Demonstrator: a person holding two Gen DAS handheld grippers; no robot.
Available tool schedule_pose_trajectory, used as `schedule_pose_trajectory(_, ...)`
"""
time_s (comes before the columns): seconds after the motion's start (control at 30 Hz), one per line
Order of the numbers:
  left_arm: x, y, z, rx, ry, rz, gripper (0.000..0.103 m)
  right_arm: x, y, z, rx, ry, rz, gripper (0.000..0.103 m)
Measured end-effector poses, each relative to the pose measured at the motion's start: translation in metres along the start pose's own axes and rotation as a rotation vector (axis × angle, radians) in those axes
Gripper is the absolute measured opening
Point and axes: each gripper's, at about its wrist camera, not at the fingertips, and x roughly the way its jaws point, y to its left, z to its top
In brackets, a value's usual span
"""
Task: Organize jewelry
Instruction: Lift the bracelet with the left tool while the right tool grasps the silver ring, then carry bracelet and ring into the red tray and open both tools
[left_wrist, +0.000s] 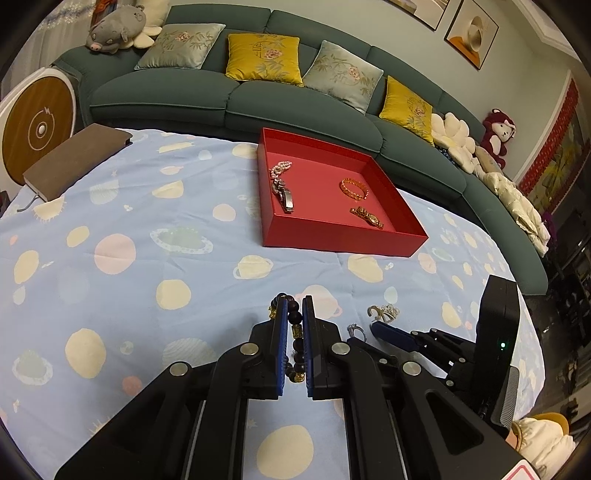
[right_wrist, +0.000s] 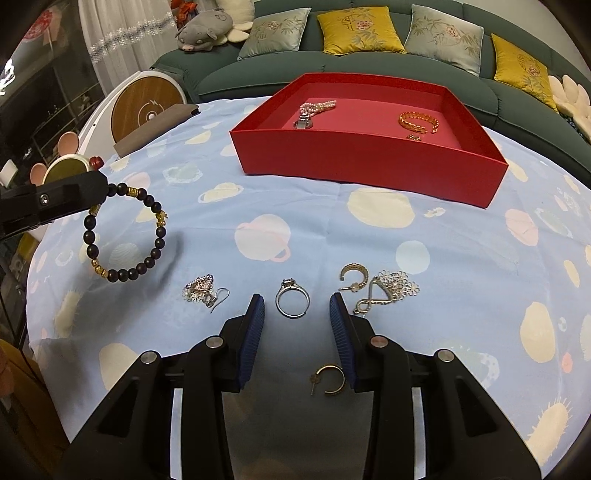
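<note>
Dark wooden beads, spaced with little gold ones, are hanging from the left gripper (left_wrist: 294, 314), whose blue pads are pinching one side of the beaded bracelet (right_wrist: 125, 236). From the right wrist view the loop is dangling clear of the blue patterned cloth (right_wrist: 303, 229), face-on to that camera and roughly round, so it has no real long axis; its plane is standing close to upright, with the clamped part at the top left.

Over on the other side, the right gripper (right_wrist: 297, 306) is poised with its jaws apart, and the silver ring (right_wrist: 292, 298) is sitting between the two fingertips, touching neither pad. That ring is lying flat on the cloth, band open towards us, its little stone pointing away towards the red box (right_wrist: 369, 162).

So two steps are running together, by my reading: the bracelet is picked and waiting for its carry to the box, and the ring is being lined up for a grab. The box is already holding a pearl strand (right_wrist: 317, 107), a gold bracelet (right_wrist: 417, 122) and, seen from the left wrist, two watches.

Next move, I reckon, is calling for the right pads to drop down to the cloth and squeeze across the band without flicking it away. It is thin and flat, so the fingertips will need to be almost touching the cloth. Earrings are lying close on both sides, one hoop (right_wrist: 328, 380) right beside the right finger, and could get nudged.
</note>
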Motion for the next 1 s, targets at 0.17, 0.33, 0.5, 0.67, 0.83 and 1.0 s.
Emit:
schedule_pose_trajectory(0.17,0.000,0.002,-0.001,-0.010,0.001,0.002,0.006,0.005,0.004,0.003,-0.025,-0.013,-0.021,0.026)
schedule_pose_trajectory(0.33,0.000,0.007,-0.002,-0.016,0.002,0.003,0.006,0.005,0.007,0.002,-0.048,-0.020,-0.039,0.019)
schedule_pose_trajectory(0.5,-0.002,0.007,-0.001,-0.012,-0.003,0.001,0.006,0.002,0.007,0.003,-0.045,-0.027,-0.038,0.019)
schedule_pose_trajectory(0.67,-0.005,0.003,0.002,-0.008,-0.012,-0.007,0.006,-0.007,0.009,0.007,-0.038,-0.051,-0.033,0.019)
schedule_pose_trajectory(0.83,-0.009,-0.008,0.010,0.005,-0.029,-0.016,0.006,-0.019,0.008,0.015,-0.028,-0.080,-0.028,0.019)
schedule_pose_trajectory(1.0,-0.011,-0.019,0.028,-0.004,-0.053,-0.033,0.006,-0.036,0.001,0.026,0.002,-0.115,-0.031,0.019)
